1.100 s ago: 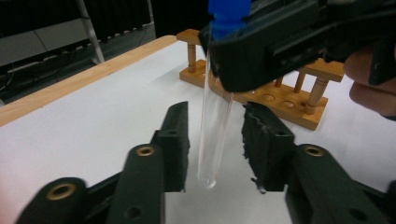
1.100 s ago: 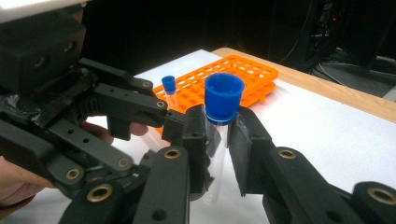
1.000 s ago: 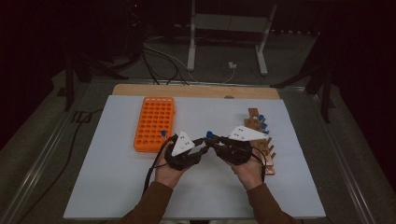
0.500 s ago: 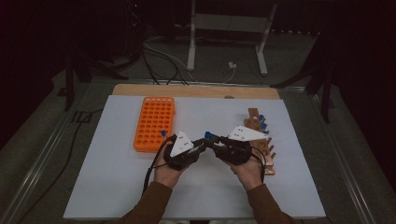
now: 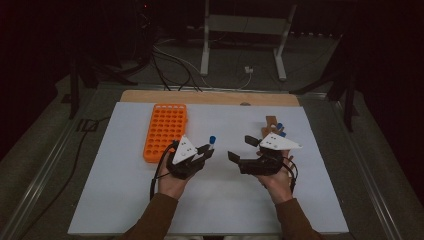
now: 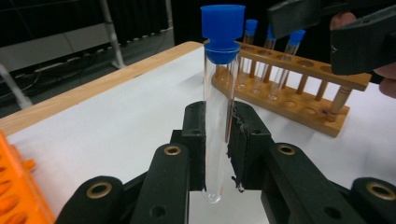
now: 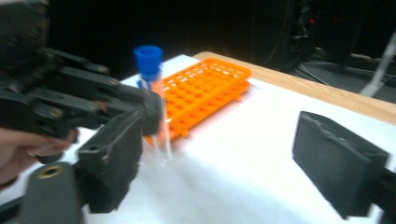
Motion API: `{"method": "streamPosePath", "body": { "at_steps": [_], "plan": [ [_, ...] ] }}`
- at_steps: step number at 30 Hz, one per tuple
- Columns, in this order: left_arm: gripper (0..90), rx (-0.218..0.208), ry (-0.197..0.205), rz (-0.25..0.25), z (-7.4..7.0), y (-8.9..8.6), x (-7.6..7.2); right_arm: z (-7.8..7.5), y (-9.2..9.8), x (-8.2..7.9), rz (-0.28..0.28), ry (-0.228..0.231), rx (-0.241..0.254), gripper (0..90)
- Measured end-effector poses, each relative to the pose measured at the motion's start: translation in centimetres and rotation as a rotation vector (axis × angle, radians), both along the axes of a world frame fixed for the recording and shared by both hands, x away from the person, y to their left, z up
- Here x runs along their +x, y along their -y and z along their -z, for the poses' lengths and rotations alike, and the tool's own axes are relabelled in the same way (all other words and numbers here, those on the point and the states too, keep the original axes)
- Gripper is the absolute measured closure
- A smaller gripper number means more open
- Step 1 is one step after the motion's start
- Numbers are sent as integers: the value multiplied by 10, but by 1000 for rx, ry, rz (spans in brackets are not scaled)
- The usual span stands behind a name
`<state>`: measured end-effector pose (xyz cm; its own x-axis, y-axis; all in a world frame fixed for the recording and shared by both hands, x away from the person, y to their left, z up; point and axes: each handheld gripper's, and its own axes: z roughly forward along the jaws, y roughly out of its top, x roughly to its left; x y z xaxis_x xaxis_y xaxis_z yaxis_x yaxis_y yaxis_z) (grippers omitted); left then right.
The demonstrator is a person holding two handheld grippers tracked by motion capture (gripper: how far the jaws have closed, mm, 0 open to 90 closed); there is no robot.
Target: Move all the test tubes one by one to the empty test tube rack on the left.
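Note:
A clear test tube with a blue cap point(image 6: 219, 93) stands upright between the jaws of my left gripper point(image 6: 218, 116), which is shut on its lower half. In the high view the left gripper point(image 5: 206, 148) holds the tube point(image 5: 212, 139) above the white mat, right of the orange rack point(image 5: 165, 131). My right gripper point(image 5: 241, 148) faces it from the right. Its jaws have just been opening and stand wide apart with nothing between them. In the right gripper view the right gripper point(image 7: 229, 158) looks at the held tube point(image 7: 154, 93) a little way ahead.
A wooden rack point(image 6: 299, 100) holding several blue-capped tubes point(image 6: 271, 60) stands on the white mat point(image 5: 125, 190) behind my right hand. The orange rack point(image 7: 205, 88) has empty holes. A wooden strip point(image 5: 210, 97) edges the far side.
The right gripper, earlier close against the left one at the tube, has opened its jaws and drawn back to the right. The left gripper keeps the tube and stays put.

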<state>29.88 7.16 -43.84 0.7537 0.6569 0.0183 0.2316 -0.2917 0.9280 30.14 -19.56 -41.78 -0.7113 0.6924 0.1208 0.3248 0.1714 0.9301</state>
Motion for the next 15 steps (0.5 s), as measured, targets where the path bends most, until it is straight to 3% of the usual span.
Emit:
{"method": "streamPosePath", "body": {
  "at_steps": [4,15],
  "plan": [
    [781,-16,-2,-23,-1,-8,0,4,4,0,26,-7,-25,81],
    [781,-34,2,-69,-3,-26,1,11,19,-2,69,-35,-31,0]
  ]
}}
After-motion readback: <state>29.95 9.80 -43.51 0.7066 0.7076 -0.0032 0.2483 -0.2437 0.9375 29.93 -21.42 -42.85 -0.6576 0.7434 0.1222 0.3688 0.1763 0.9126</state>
